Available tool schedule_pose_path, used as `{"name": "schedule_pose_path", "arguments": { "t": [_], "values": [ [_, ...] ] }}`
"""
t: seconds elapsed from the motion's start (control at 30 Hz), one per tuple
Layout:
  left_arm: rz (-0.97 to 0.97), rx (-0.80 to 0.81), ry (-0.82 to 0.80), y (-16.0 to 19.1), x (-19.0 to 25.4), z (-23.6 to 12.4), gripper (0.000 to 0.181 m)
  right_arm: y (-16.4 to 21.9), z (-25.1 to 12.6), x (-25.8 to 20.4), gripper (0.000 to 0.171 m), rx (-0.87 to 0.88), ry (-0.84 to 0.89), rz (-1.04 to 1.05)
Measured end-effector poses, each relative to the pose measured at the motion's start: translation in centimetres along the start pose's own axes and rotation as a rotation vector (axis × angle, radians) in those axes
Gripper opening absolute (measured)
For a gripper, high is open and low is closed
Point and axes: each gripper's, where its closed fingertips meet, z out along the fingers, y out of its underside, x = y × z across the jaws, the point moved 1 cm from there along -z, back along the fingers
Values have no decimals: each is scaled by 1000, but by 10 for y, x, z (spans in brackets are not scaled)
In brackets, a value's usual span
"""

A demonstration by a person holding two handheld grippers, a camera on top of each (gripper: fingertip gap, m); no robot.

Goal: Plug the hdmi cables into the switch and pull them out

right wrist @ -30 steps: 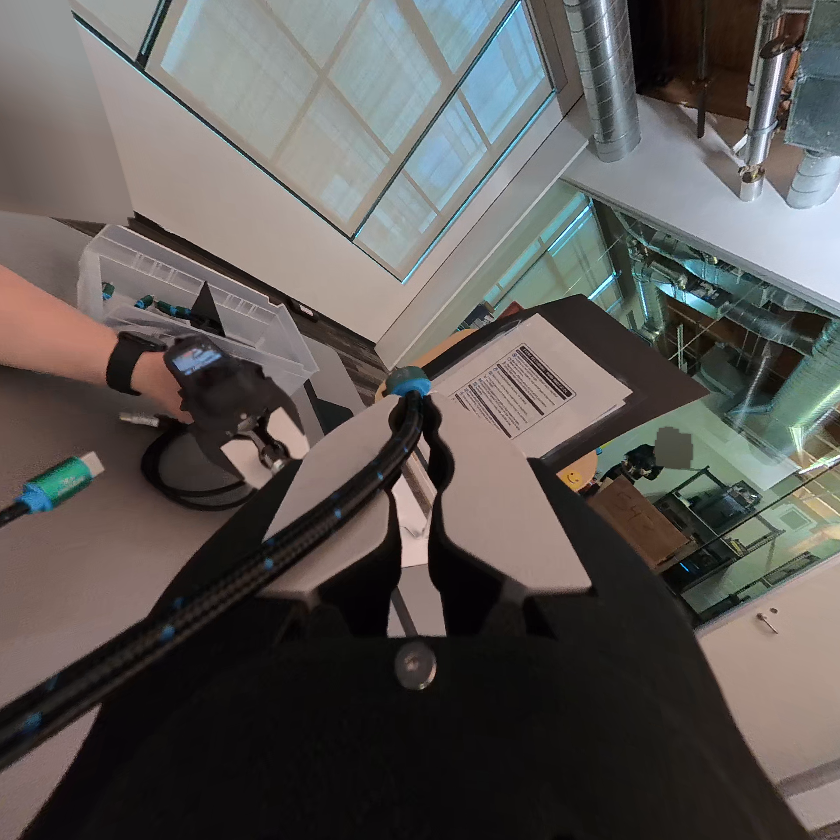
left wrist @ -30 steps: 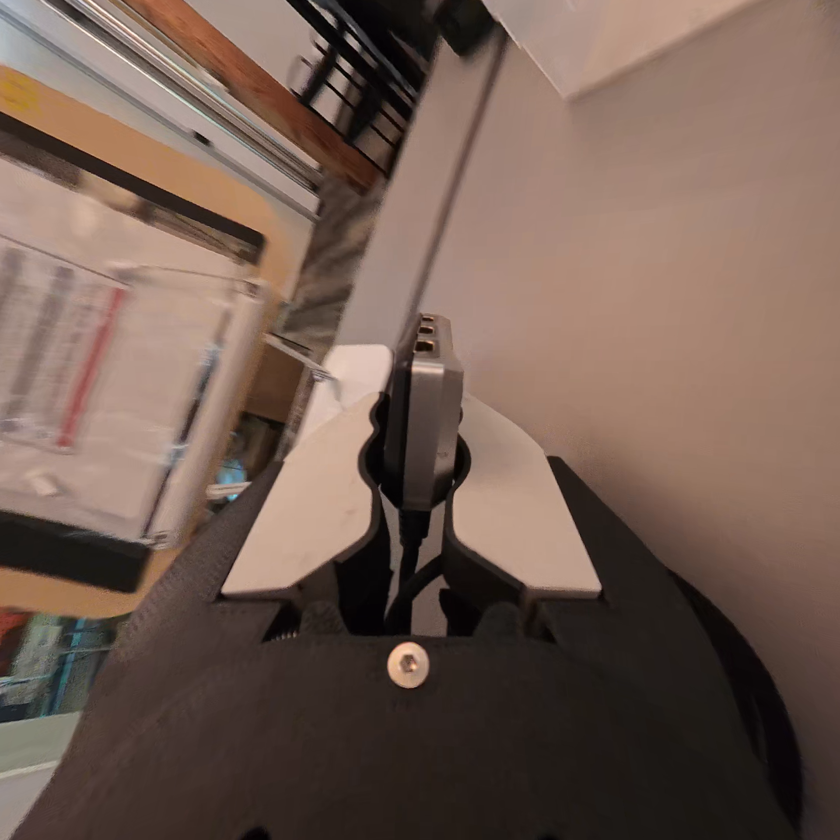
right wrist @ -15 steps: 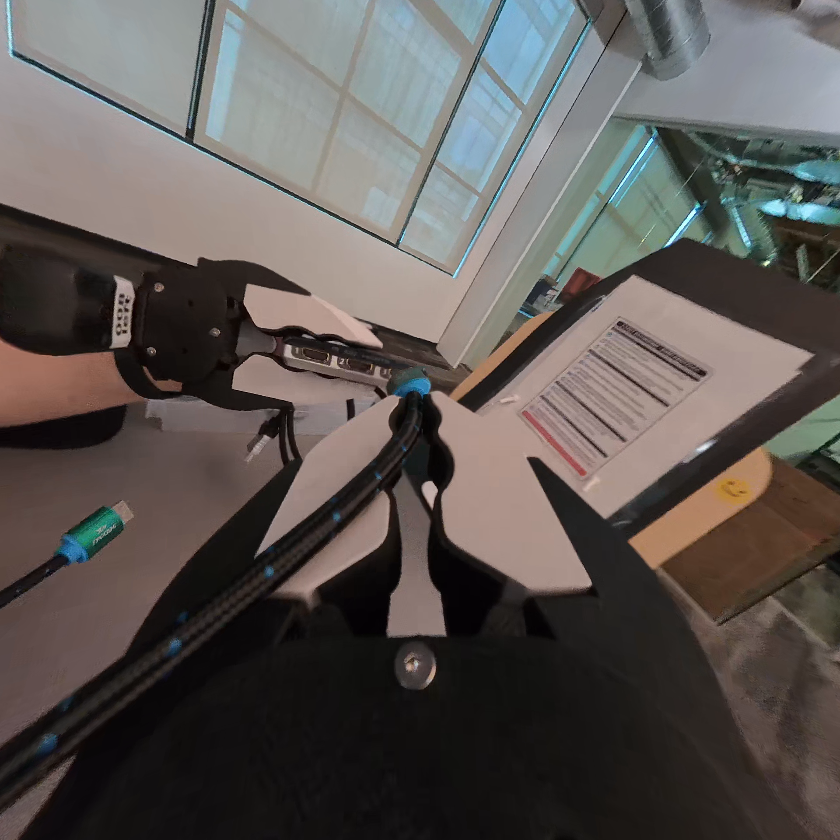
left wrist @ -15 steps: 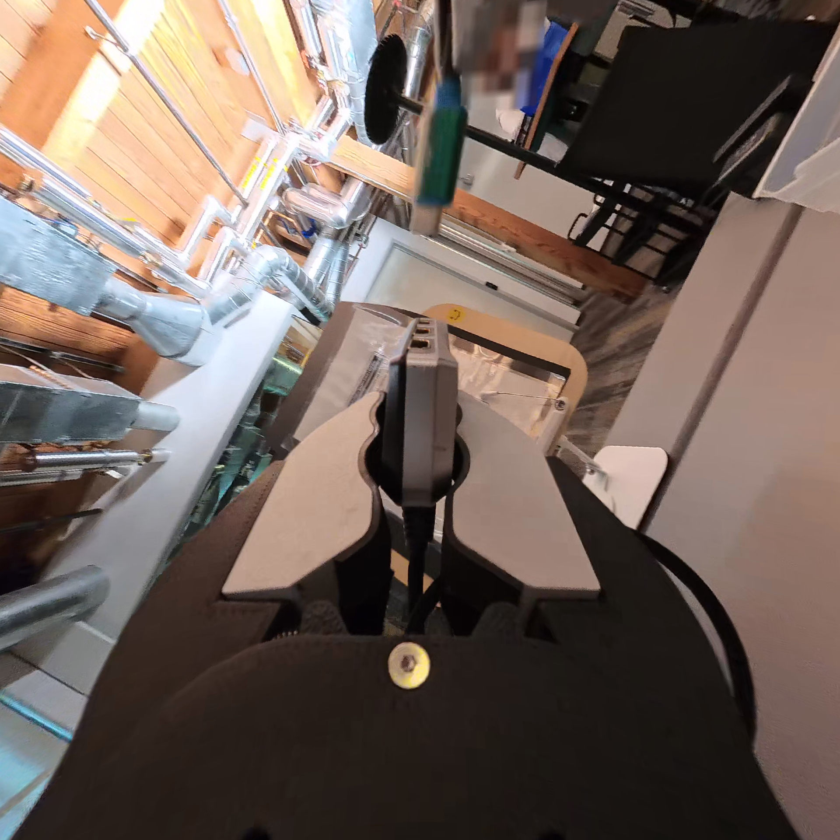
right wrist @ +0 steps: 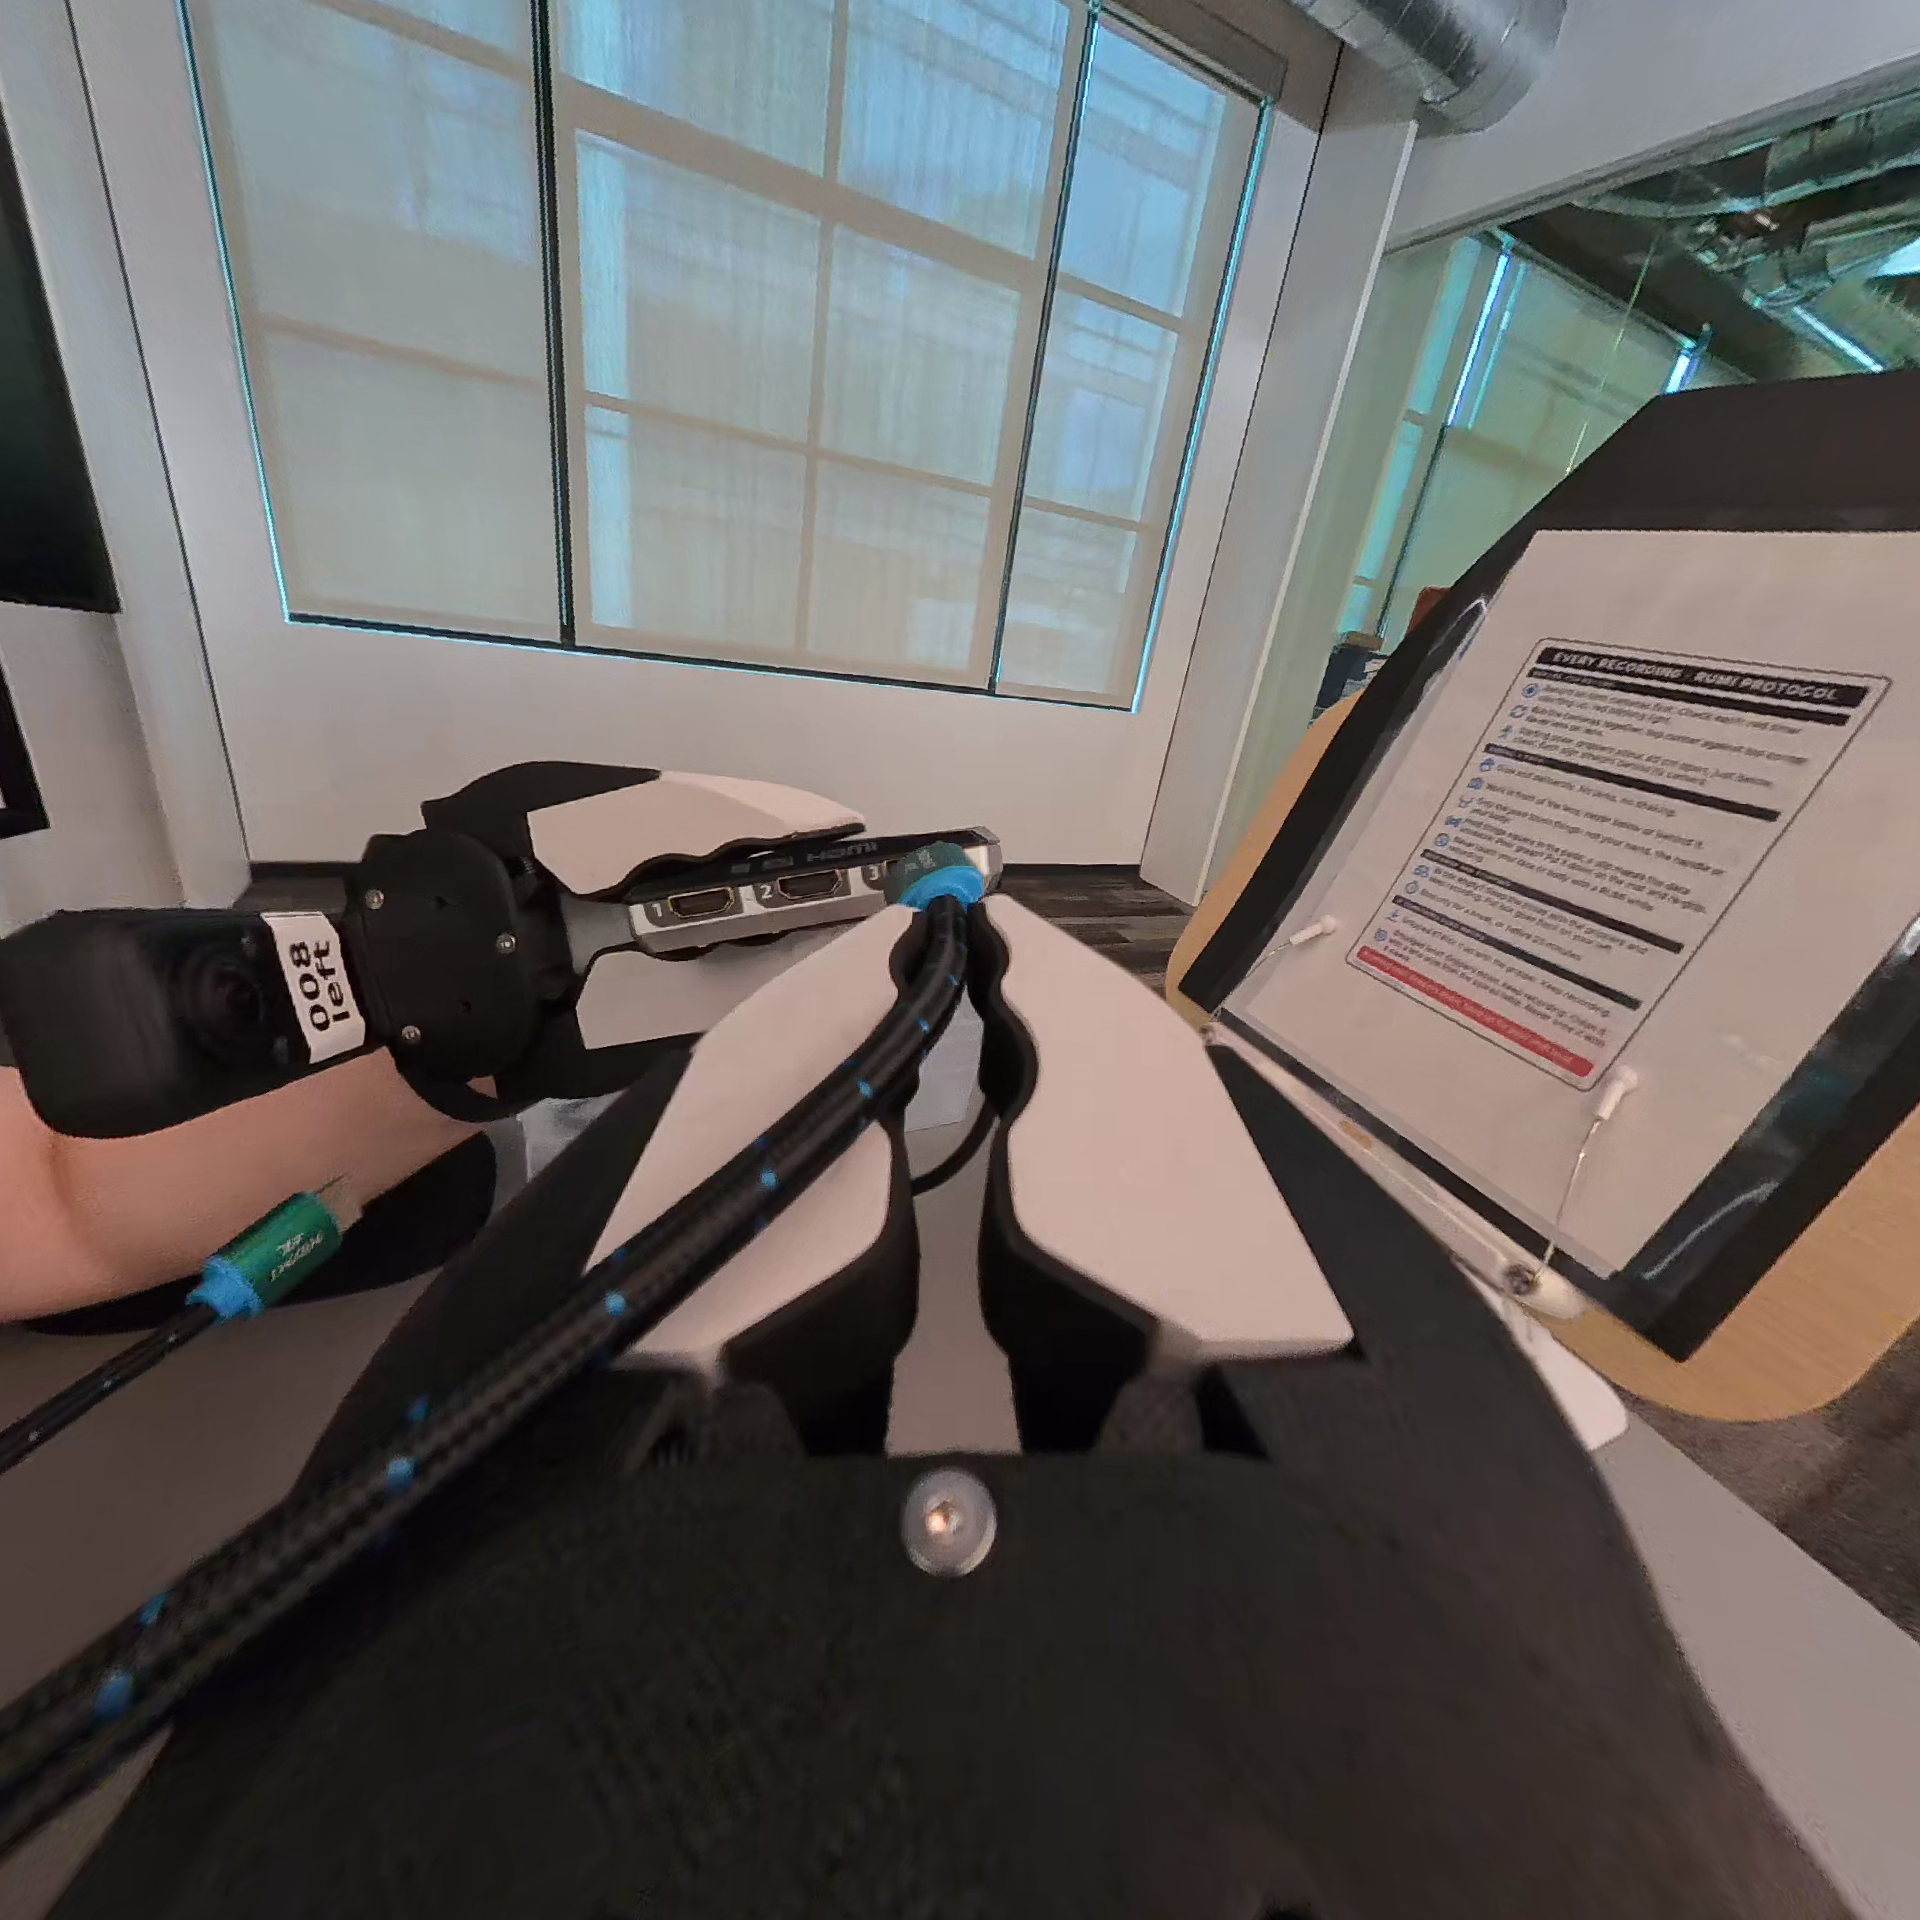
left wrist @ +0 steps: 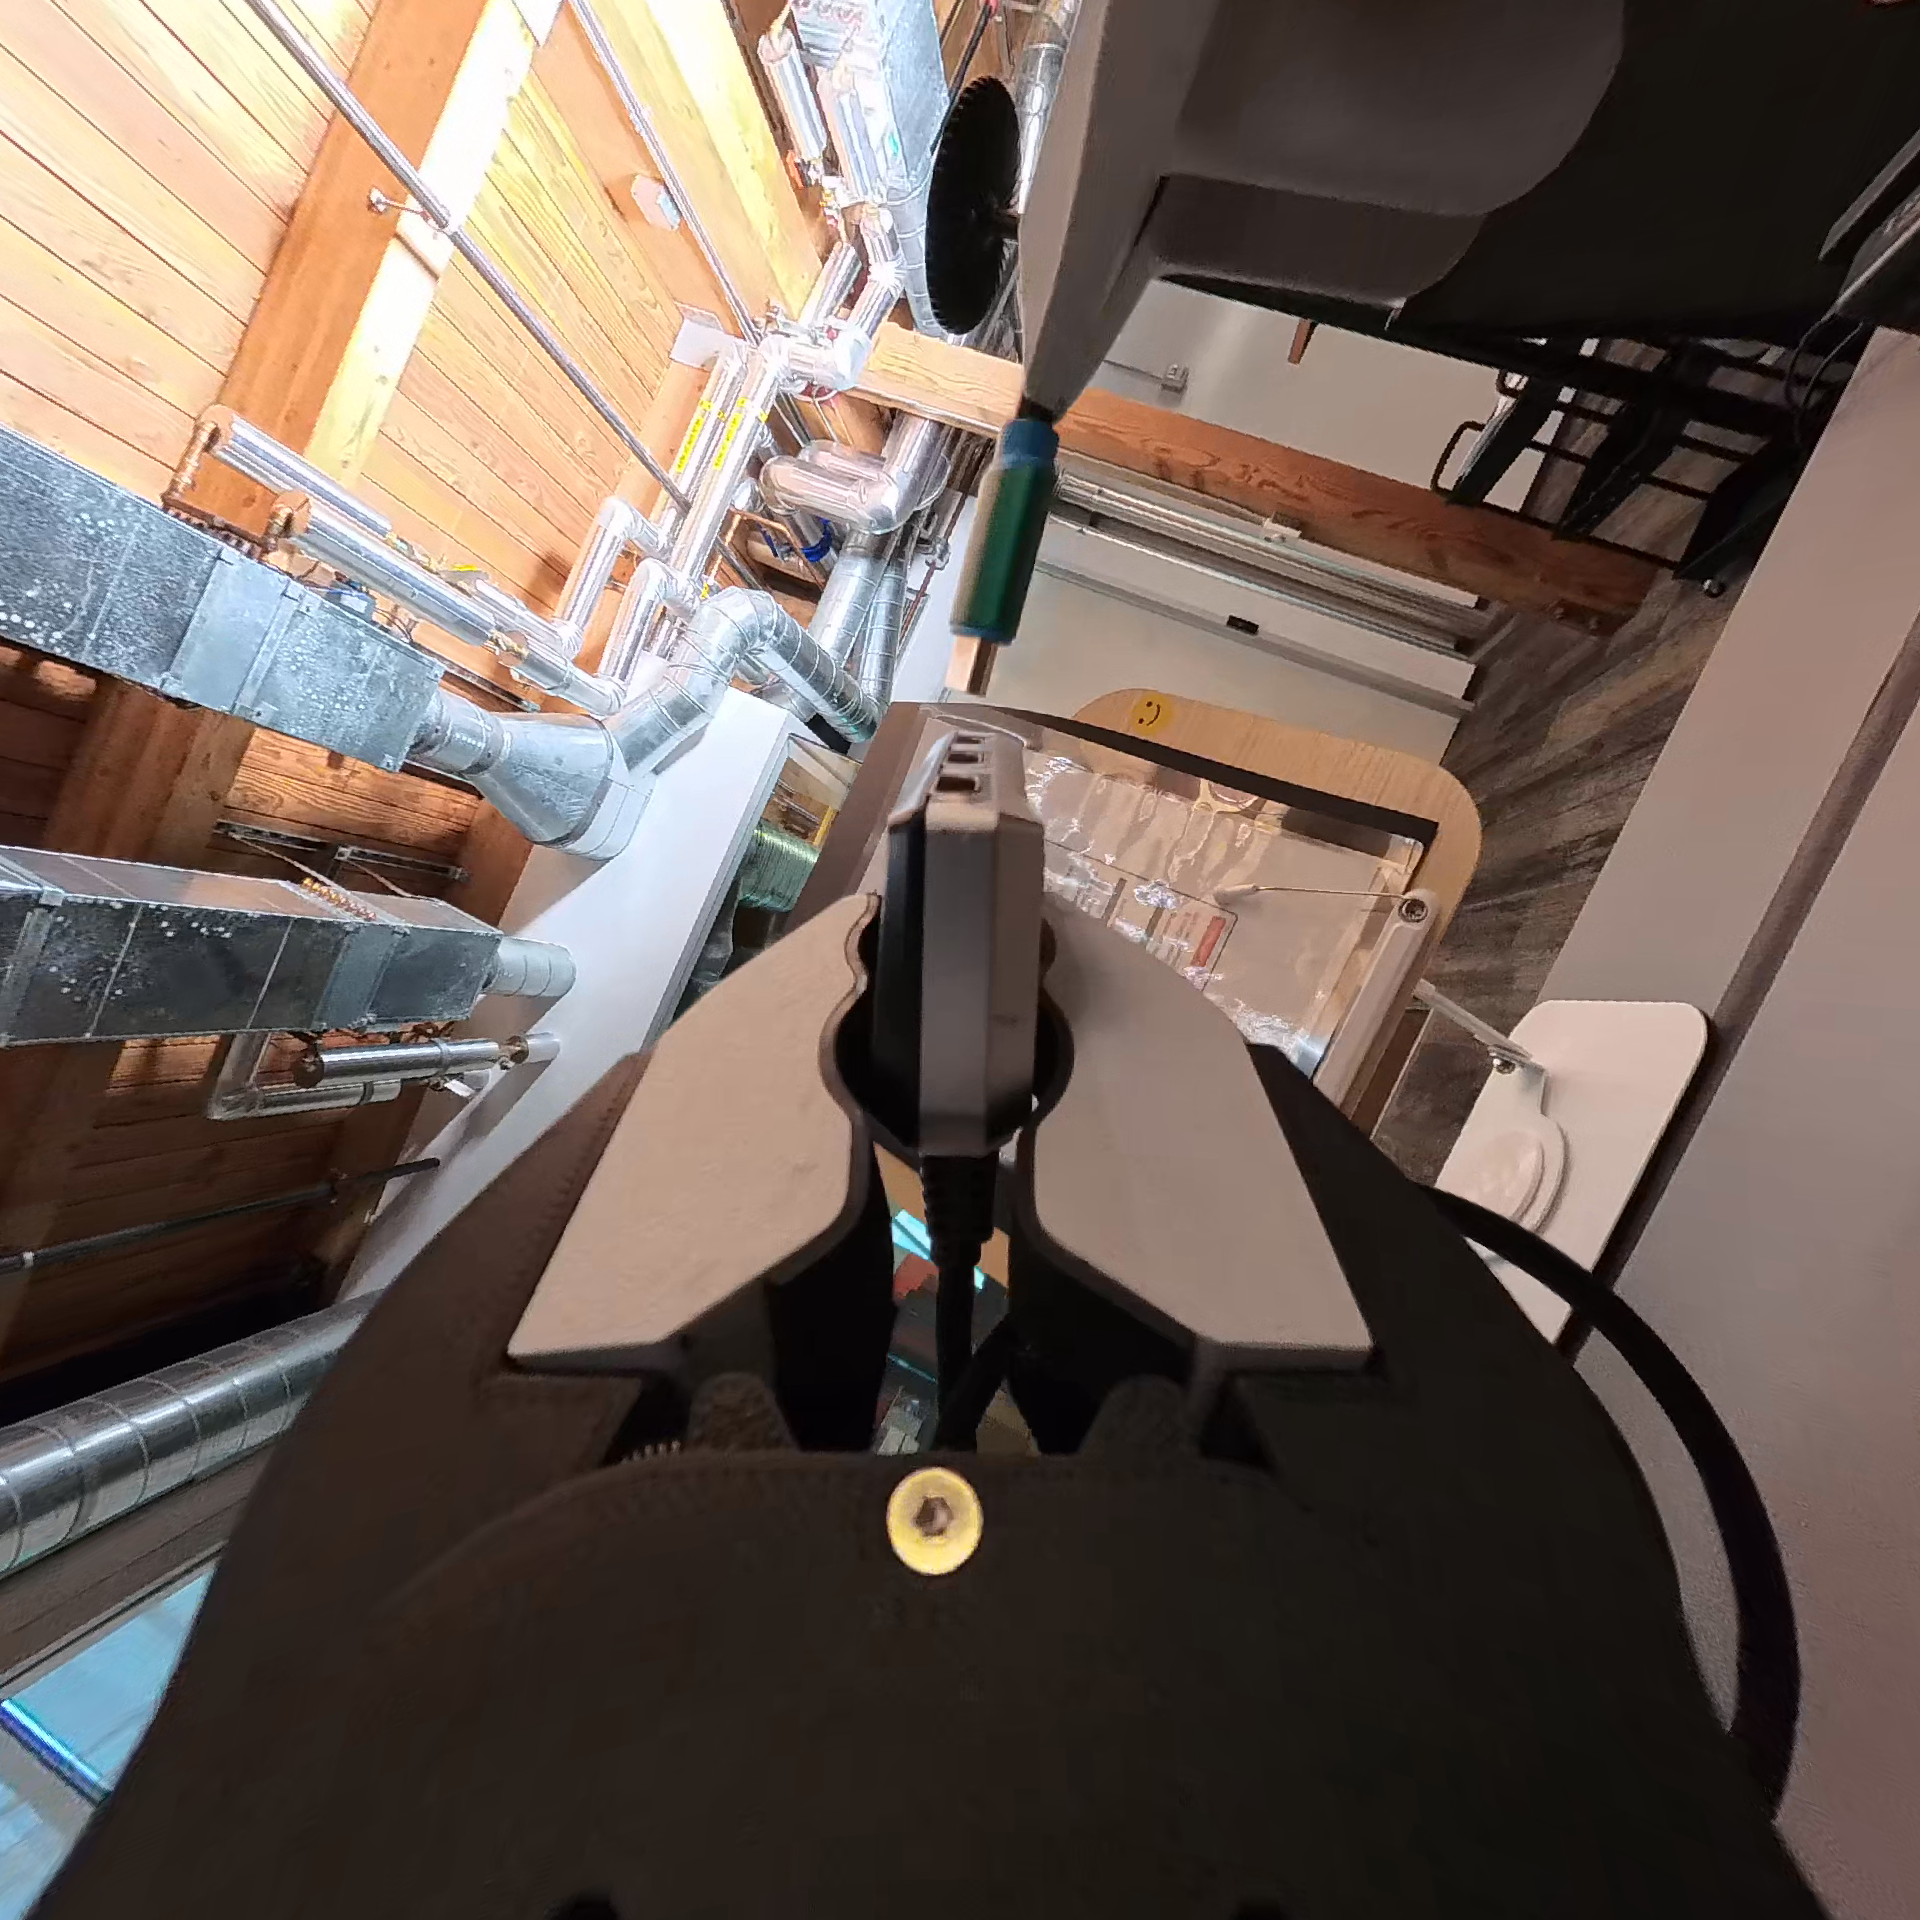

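My left gripper (left wrist: 956, 920) is shut on the grey HDMI switch (left wrist: 956, 997) and holds it in the air, edge-on, with its ports (left wrist: 961, 758) at the far end. My right gripper (right wrist: 956, 914) is shut on a black and blue braided cable (right wrist: 727, 1174) just behind its green plug (right wrist: 935, 868). In the right wrist view the plug covers the third port of the switch (right wrist: 779, 899). In the left wrist view the plug (left wrist: 1003, 530) hangs beyond the ports with a small gap. A second green plug (right wrist: 275, 1247) lies on the table at the left.
A sign holder with a printed sheet (right wrist: 1558, 883) leans on a wooden board at the right, close to the switch. The person's forearm (right wrist: 156, 1205) rests over the grey table (right wrist: 156, 1455). The switch's own black cable (left wrist: 1714, 1455) loops down to the right.
My left gripper has lifted the switch off the table and turned it level. My right gripper has come down and forward, and the green plug now stands at the switch's third port.
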Motion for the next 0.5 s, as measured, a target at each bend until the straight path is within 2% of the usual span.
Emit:
{"name": "schedule_pose_path", "arguments": {
  "t": [0.03, 0.33, 0.5],
  "values": [
    [3, -4, -3, 0, 0, 0, 24, 0, 0, 0, 7, 2, -2, 16],
    [44, -11, -32, -2, 0, 0, 24, 4, 5, 0, 7, 7, -11, 71],
    [139, -32, -82, -1, -2, 0, 24, 6, 8, 2, 7, 9, -1, 156]
  ]
}}
